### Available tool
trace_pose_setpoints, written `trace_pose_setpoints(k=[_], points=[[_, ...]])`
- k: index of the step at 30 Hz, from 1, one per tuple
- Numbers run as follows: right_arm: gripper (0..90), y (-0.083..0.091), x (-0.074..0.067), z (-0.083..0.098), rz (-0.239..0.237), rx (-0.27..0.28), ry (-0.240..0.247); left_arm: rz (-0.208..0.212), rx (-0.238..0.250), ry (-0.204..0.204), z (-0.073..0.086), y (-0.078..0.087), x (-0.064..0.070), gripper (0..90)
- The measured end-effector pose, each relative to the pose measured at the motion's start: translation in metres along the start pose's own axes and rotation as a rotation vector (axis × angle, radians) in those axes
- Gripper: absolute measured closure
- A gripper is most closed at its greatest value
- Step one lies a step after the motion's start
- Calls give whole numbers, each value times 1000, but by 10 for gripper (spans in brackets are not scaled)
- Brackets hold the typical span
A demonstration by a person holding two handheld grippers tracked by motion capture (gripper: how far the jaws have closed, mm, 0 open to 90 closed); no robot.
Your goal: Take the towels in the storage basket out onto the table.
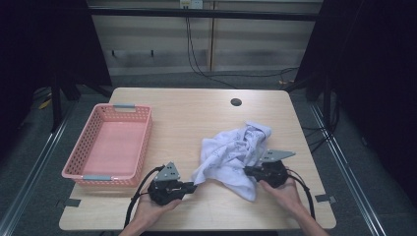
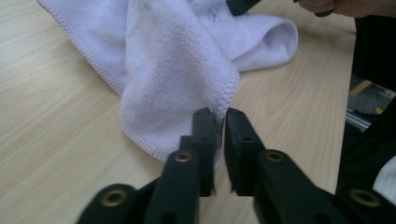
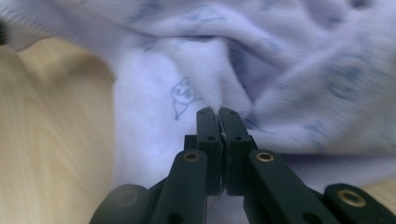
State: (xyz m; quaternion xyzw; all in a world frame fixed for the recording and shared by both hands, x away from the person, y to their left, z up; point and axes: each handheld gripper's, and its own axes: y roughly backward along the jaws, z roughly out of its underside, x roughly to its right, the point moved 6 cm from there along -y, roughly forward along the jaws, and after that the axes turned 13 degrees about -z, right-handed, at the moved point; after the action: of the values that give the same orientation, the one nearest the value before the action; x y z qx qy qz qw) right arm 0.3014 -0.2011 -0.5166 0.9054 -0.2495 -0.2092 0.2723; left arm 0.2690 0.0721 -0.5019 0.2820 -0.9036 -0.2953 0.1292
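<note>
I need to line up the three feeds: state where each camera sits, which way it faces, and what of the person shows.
High view: fixed above the person's side, looking forward and down on the table, pink basket and towel; forearms, left gripper and right gripper show.
Left gripper view: rides the left gripper, looking along its jaws at the towel's hemmed corner; the other hand shows at top right.
Right gripper view: rides the right gripper, facing crumpled towel close up.
All three share the towel and tabletop.

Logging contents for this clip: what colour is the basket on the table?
Pink basket, seen best in the high view.
</note>
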Motion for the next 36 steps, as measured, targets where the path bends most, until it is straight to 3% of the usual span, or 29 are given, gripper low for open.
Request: trace_pose_setpoints(k=[3,5,6,8,9,10,11,15,19,21,23,25,28,29,32,36], points=[[881,21,28,15,75,-6,-51,-16,7,11,-2,0,-1,588],[870,31,41,22,123,-10,-79,0,16,23,-4,0,-1,560],[755,40,45,25,149,-2,-76,3,18,25,-4,1,-1,506],[712,43,43,24,150,12,-82,8,25,27,-6,2,-2,507],[659,45,36,20,122,44,-78,3,24,31,-6,3,-3,515],[614,46,31,17,123,55,-60,4,28,43,-7,3,-6,546],[591,46,20,10,116,85,-48,-1,32,53,-7,3,-9,615],[576,31,-22,-12,3,132,16,-31,34,77,-8,1,-23,793],[550,-11,-61,-24,-135,92,62,-40,38,93,-7,2,-28,765],[511,-39,-78,-25,-187,36,83,-40,40,103,-7,3,-29,743],[493,-56,-87,-25,-237,8,78,-43,47,108,-7,4,-30,714],[457,-74,-93,-23,-247,-36,91,-44,47,112,-7,5,-32,695],[429,-91,-93,-16,-278,-82,63,-50,54,127,-8,6,-34,665],[410,-95,-91,-13,-260,-95,75,-50,58,129,-8,5,-34,658],[398,-96,-93,-10,-250,-94,90,-47,58,142,-8,3,-34,659],[407,-92,-103,-2,-219,-109,169,-42,55,138,-8,2,-33,653]])
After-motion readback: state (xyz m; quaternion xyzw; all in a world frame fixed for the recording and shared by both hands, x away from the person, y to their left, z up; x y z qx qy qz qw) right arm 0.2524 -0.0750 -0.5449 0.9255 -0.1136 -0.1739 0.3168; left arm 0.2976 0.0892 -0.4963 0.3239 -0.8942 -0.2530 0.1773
